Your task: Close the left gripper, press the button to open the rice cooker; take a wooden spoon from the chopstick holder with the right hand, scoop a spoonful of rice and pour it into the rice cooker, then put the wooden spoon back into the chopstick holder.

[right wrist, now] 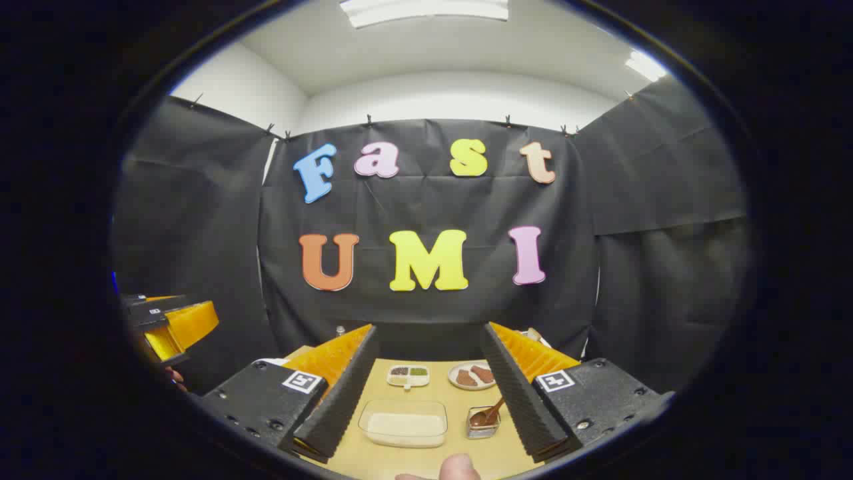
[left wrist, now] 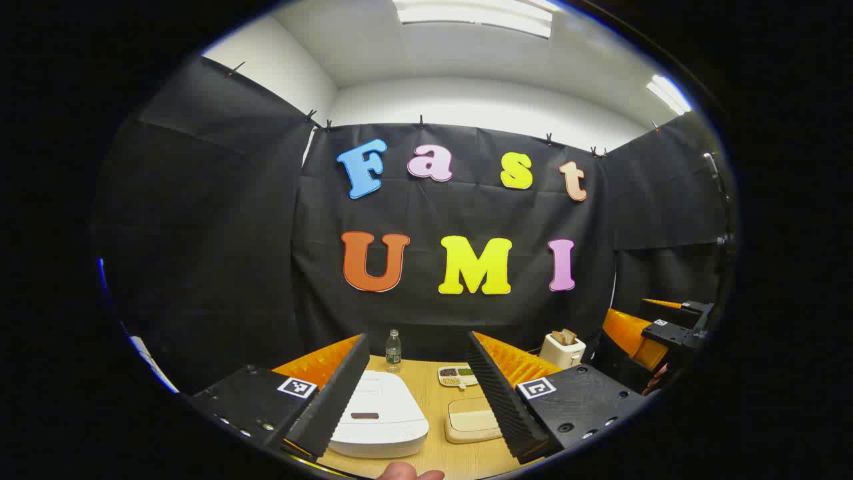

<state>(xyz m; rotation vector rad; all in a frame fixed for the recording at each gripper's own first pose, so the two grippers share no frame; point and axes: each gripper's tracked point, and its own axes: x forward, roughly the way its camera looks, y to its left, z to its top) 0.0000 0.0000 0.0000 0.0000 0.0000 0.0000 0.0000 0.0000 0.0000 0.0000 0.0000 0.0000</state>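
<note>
Left gripper [left wrist: 418, 393] gapes level above the rice cooker [left wrist: 380, 415]; right gripper [right wrist: 426, 393] gapes level over the rice container [right wrist: 404, 423].

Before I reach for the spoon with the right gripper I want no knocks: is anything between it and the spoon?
Nothing visible blocks it. The right gripper is open above the table, and the wooden spoon stands in its small holder just ahead, near the right finger. The rice container sits apart to the left.
</note>
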